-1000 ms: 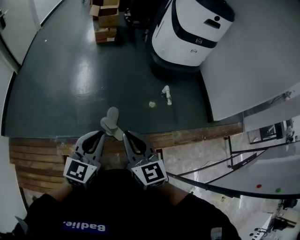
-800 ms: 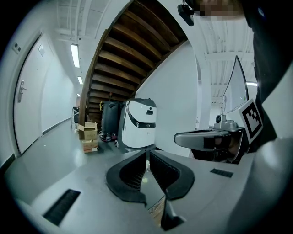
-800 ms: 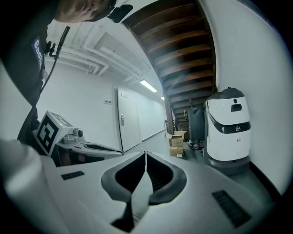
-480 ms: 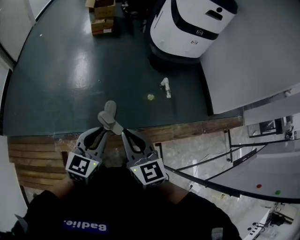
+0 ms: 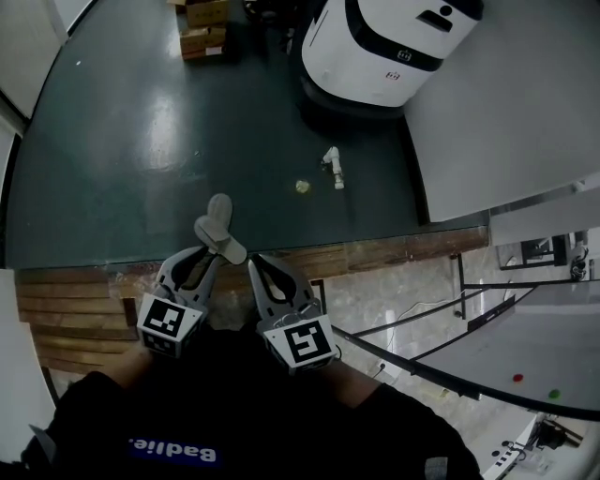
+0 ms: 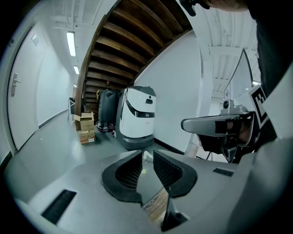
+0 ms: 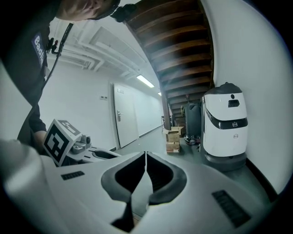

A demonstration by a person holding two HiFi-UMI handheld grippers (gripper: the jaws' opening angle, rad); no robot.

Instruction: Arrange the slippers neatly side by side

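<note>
Grey slippers [image 5: 219,214] lie on the dark floor just past the wooden edge; they overlap and I cannot tell them apart. My left gripper [image 5: 210,257] is at their near end, its tips close to the nearest slipper's heel. Its jaws have just been opening; they stand a little apart with only floor showing between them [image 6: 145,170], so it is open. My right gripper [image 5: 253,266] sits just right of the slippers, jaw tips together and empty [image 7: 145,154]. Each gripper view shows the other gripper at its side; neither shows a slipper.
A large white machine [image 5: 384,47] stands on the floor beyond, with cardboard boxes [image 5: 208,28] to its left. A small white object [image 5: 332,169] and a yellowish scrap [image 5: 303,187] lie between it and the slippers. A wooden step edge [image 5: 375,255] runs beneath my grippers.
The left gripper's jaws have parted slightly, and its tips have shifted toward the slippers' near end. The right gripper has barely moved.
</note>
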